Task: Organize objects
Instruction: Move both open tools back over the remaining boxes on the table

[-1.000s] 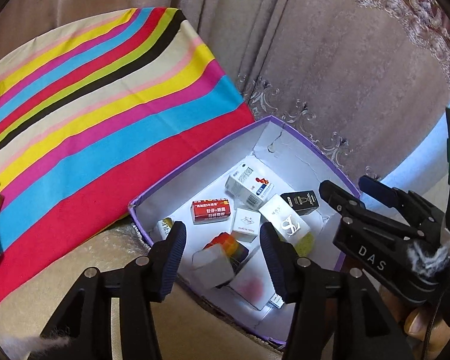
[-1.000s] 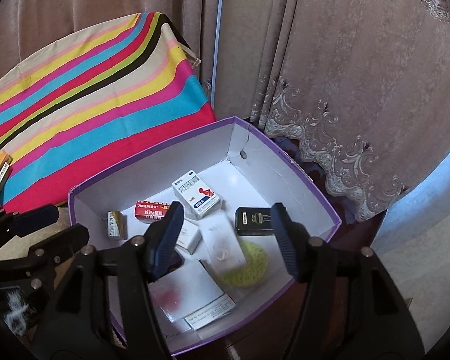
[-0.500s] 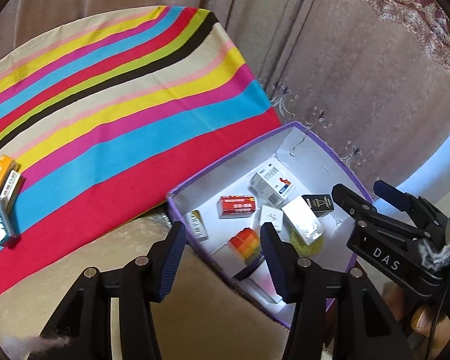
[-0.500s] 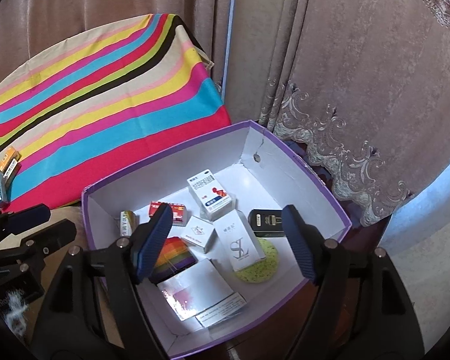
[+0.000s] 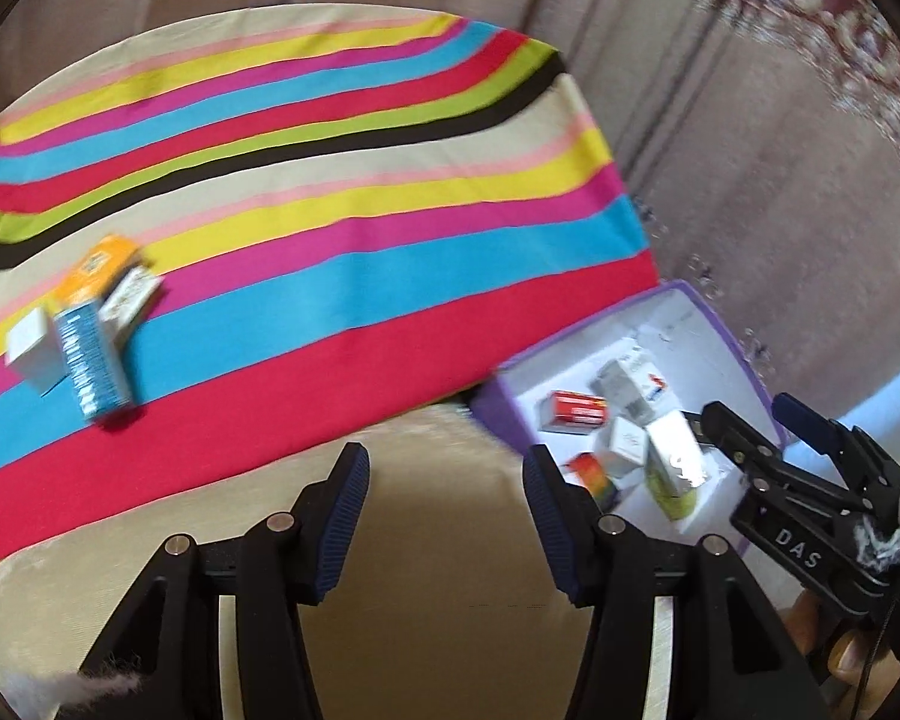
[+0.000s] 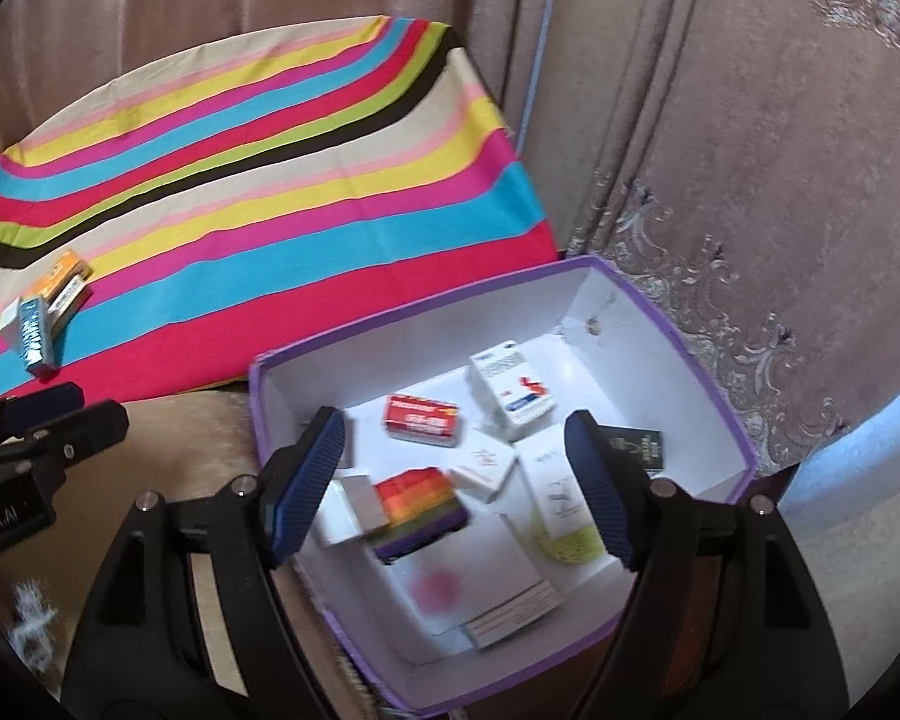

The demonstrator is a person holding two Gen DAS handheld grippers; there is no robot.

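1. Left claw (image 5: 444,504): jaws spread apart, nothing between them, lower centre of frame over beige fabric.
2. Right claw (image 6: 453,480): jaws spread apart, empty, above the purple box (image 6: 708,372).
3. Purple box holds small cartons, including a red carton (image 6: 423,417).
4. Loose cartons (image 5: 84,324) lie on the striped cloth (image 5: 330,252), at left of frame.

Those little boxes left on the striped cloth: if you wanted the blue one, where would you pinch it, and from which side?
Probably across its two long narrow sides, near the middle, coming from above. The blue box lies flat on the striped cloth, with a white box and an orange box crowding its far end. The open left gripper is nearest.
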